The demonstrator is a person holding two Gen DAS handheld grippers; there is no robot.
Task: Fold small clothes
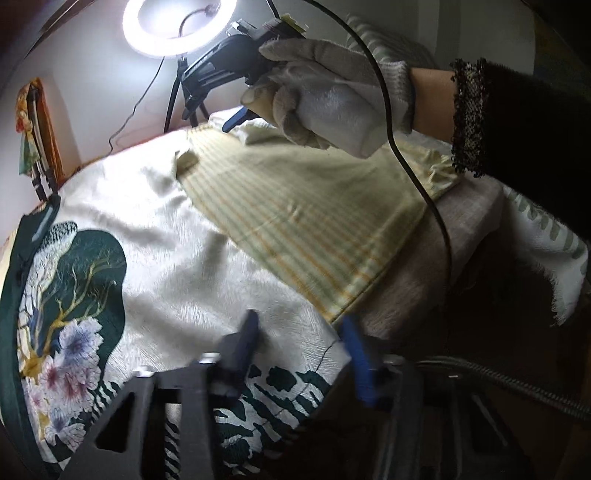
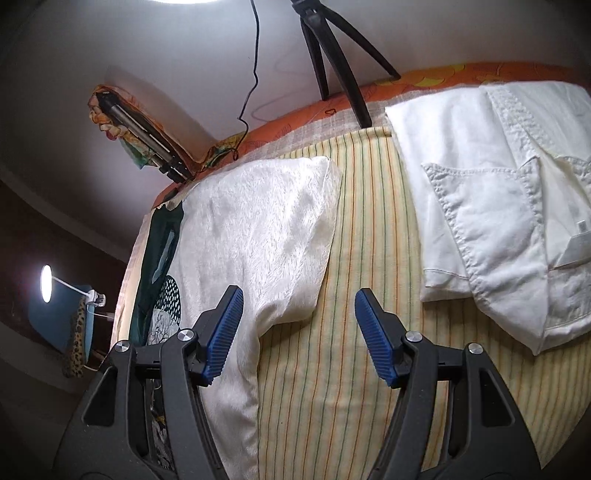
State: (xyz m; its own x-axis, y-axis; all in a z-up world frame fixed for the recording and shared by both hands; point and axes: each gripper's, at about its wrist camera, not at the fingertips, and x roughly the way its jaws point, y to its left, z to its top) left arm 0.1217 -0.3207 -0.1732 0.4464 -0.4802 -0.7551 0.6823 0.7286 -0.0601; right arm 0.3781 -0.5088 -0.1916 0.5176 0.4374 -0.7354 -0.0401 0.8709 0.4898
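A cream satin garment with a dark green floral print (image 1: 155,258) lies spread on the striped yellow cloth (image 1: 314,221). My left gripper (image 1: 303,343) is open and hangs just above its near edge, holding nothing. In the right wrist view the same cream garment (image 2: 266,229) lies left of centre on the striped cloth (image 2: 369,221). My right gripper (image 2: 299,332) is open above the garment's right edge, empty. In the left wrist view the right gripper (image 1: 236,118) shows in a gloved hand (image 1: 325,99) at the far end.
A folded white garment (image 2: 498,206) lies at the right on the striped cloth. A ring light (image 1: 177,26) on a black tripod (image 2: 332,59) stands at the far edge. A cable (image 1: 424,184) crosses the left view. A lamp (image 2: 46,282) glows low left.
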